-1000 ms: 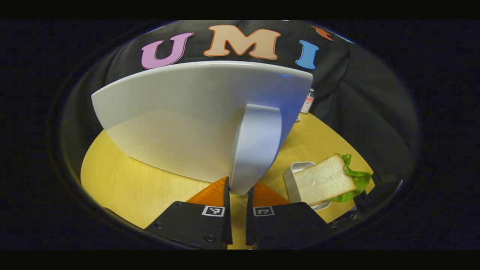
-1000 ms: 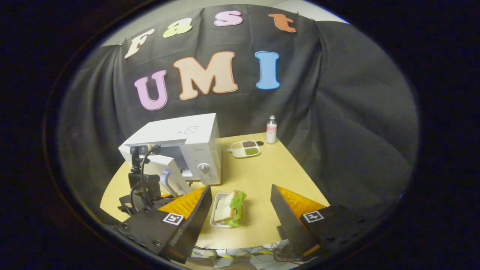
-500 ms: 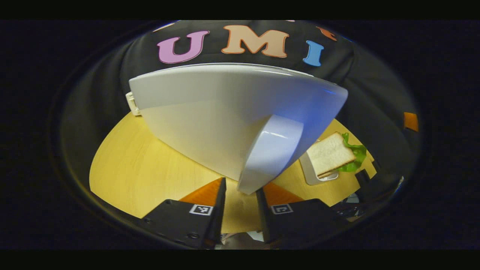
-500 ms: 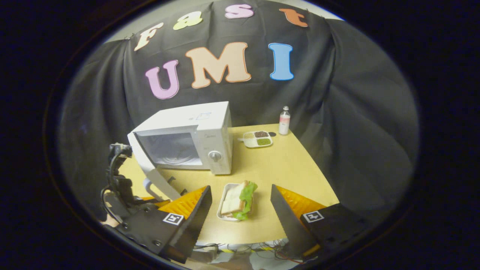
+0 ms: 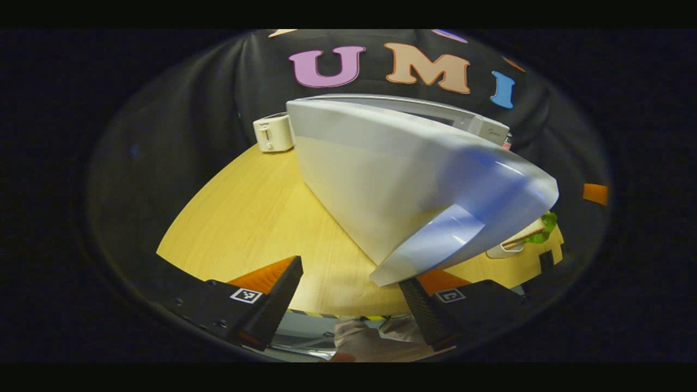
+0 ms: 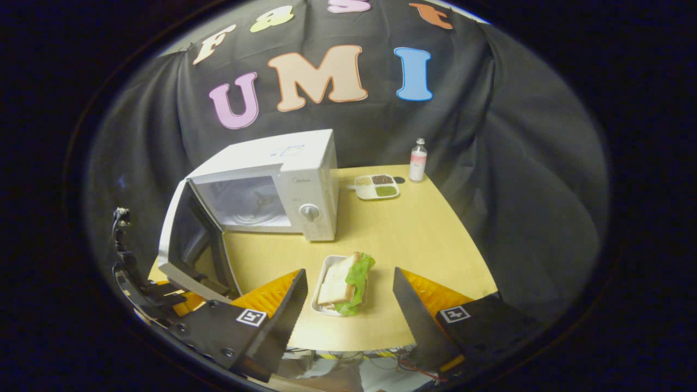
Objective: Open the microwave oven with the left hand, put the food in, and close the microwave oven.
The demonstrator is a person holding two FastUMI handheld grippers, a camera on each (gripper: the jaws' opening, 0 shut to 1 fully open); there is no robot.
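The white microwave stands at the back left of the table, its door swung wide so the cavity shows. In the left gripper view the door's outer face looms close, and the handle ends just by the right finger. My left gripper is open and grips nothing; it also appears beside the door. A sandwich with lettuce lies in a small white tray. My right gripper hangs open just in front of it.
A divided dish of grains and a small bottle stand at the back right of the wooden table. A small white appliance stands at the table's far edge. Cables hang below the front edge.
My left gripper pulled the door from half open to wide open, then spread its fingers off the handle. The right gripper stayed open over the sandwich.
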